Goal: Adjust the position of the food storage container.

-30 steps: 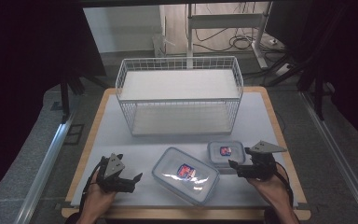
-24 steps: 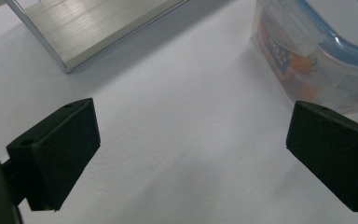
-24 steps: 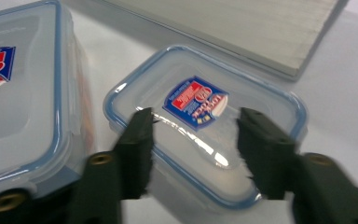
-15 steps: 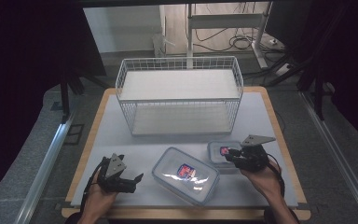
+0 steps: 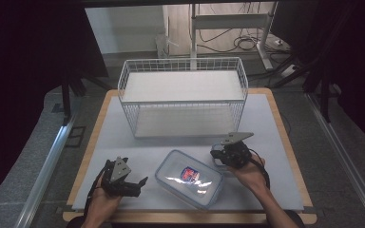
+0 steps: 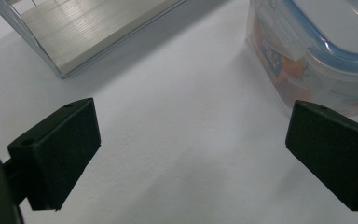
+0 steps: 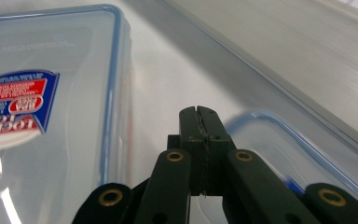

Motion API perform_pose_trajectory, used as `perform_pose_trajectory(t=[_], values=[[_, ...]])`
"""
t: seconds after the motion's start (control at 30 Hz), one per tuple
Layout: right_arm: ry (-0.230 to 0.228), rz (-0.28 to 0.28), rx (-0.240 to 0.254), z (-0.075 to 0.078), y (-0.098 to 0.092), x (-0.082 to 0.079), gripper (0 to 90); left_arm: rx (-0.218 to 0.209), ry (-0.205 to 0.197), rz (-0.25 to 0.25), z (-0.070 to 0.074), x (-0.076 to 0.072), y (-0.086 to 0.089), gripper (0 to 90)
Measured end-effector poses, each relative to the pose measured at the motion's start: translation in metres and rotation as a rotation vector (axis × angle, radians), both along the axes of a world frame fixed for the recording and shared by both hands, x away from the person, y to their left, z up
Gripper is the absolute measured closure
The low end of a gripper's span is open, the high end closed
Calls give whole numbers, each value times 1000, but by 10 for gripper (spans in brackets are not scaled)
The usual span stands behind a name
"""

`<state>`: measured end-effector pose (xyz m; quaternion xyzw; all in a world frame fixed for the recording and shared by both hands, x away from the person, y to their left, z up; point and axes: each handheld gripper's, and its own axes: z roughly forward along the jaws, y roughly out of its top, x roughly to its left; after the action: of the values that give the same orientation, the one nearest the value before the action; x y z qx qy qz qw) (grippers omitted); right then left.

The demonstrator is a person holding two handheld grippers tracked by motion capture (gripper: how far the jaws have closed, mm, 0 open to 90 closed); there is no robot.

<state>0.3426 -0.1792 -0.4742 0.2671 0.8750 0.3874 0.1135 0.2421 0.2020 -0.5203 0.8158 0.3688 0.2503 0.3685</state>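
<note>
Two clear lock-lid food containers sit on the surface, near its front edge. The big container lies flat, lid up, with its long axis running diagonally: from the near-right corner up toward the far-left, so it's skewed against the edge of the surface. Its red and blue label faces up.

Going left to right: the left gripper rests low at the front left, fingers spread wide with nothing between them, just bare white surface. It points toward the big container, which sits just past the right-hand finger tip in the left gripper view, near but not touching.

Then the big container, then the small container, mostly tucked under the right gripper in the high view. The right gripper's fingers have just been closing and are now pressed flat together with nothing pinched between them. In the right gripper view they hover over the gap between both containers, the big lid to their left and the small blue-rimmed lid to their right and below.

Behind all that stands a white wire basket, well apart from the containers. The surface is a white mat on a wooden board. Around it the room is dark, with black curtains, grey floor and cables at the back.
</note>
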Motion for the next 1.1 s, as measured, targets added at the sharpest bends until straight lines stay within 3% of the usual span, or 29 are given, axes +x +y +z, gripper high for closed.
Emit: perform_pose_trajectory(t=[0.23,0.57,0.87,1.1], values=[[-1,27,-72,-10,20,4,900,11,-4,-6,0,0,0,29],[-12,-9,-98,-11,20,0,900,6,-1,-11,-2,-1,-1,30],[-14,-53,-106,-9,5,-1,900,4,0,-14,-2,-2,0,31],[-6,-108,-102,-8,-20,-2,900,21,0,-20,-2,-2,-1,34]])
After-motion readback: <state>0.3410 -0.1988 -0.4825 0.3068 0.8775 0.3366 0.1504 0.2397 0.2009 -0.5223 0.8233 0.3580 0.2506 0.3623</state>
